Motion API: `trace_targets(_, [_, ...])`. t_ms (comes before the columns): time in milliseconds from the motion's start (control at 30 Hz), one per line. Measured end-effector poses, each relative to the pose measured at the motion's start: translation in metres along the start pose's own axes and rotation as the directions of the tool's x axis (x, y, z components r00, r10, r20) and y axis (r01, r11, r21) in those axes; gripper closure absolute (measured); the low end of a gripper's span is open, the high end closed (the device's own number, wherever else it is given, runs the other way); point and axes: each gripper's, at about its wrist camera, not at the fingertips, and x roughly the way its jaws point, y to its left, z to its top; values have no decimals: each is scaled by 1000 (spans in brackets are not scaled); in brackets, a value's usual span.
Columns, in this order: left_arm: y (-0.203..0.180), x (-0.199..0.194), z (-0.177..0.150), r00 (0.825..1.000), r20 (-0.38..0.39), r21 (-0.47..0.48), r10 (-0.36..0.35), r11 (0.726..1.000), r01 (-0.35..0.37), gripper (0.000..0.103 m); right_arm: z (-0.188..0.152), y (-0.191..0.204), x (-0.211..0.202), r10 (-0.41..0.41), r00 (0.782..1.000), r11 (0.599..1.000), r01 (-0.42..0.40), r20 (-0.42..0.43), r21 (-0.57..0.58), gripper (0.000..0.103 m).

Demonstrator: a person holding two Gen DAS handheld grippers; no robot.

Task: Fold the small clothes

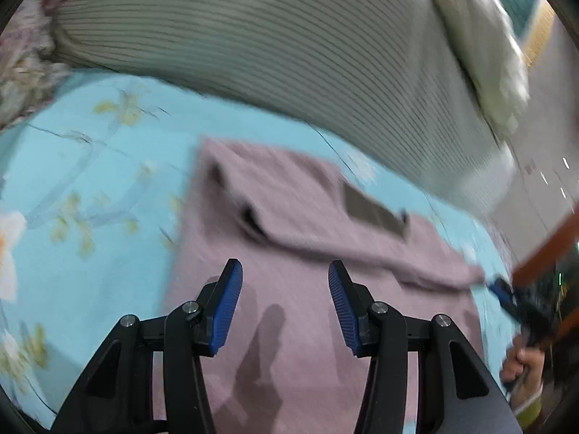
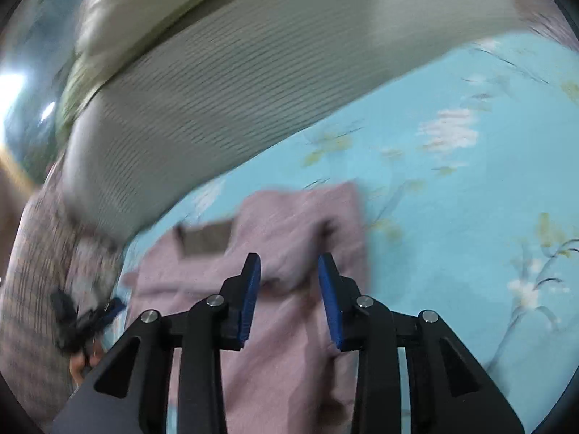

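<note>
Left hand-held gripper [image 1: 285, 278] has its blue pads parted with nothing between them, hanging over the near part of the pinkish-purple garment [image 1: 307, 253]. The right hand-held gripper [image 2: 289, 275] is also parted and empty, a bit narrower, hovering over the same cloth from the other side. Looks to me like a fold has been laid down and let go, since the top layer lies doubled over with a dark label [image 1: 374, 213] showing.

That garment lies flat on the bed's turquoise flowered sheet [image 1: 90, 181], toward its near edge, so there's room around it to work. A striped grey pillow [image 1: 271, 54] sits along the far side, just beyond the garment, out of the way. Everything's pretty motion-blurred, so the finer creases I can't make out.
</note>
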Motion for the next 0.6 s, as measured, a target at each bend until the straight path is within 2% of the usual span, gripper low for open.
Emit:
trace_targets(67, [-18, 18, -15, 996, -82, 58, -18, 998, 23, 55, -16, 32, 33, -32, 984, 985, 2, -177, -170, 67])
trace_targets(100, [-25, 30, -19, 992, -125, 85, -4, 996, 15, 55, -24, 42, 52, -73, 965, 973, 14, -250, -229, 67])
trace_targets(167, [-36, 52, -19, 979, -179, 153, 95, 986, -68, 55, -25, 41, 76, -125, 950, 968, 53, -286, -247, 68])
trace_targets(200, [-40, 62, -15, 973, -181, 181, 143, 977, -110, 57, -19, 34, 79, -131, 953, 973, 71, -274, -219, 70])
trace_targets(300, [-39, 78, 13, 968, -163, 159, 192, 973, -166, 57, 11, 12, 72, -171, 969, 981, 151, -180, -119, 72])
trace_targets(400, [-27, 89, 49, 969, -132, 74, 210, 977, -202, 57, 38, -12, 53, -193, 978, 981, 195, -72, 17, 72])
trace_targets(467, [-17, 92, 69, 971, -109, -2, 211, 977, -212, 57, 46, -23, 40, -232, 973, 970, 232, -7, 76, 69])
trace_targets(500, [-11, 90, 75, 973, -97, -39, 209, 976, -213, 56, 48, -30, 32, -243, 970, 964, 239, 19, 121, 69])
trace_targets(600, [7, 76, 80, 976, -71, -138, 204, 967, -212, 52, 40, -35, 14, -190, 981, 964, 179, 38, 195, 69])
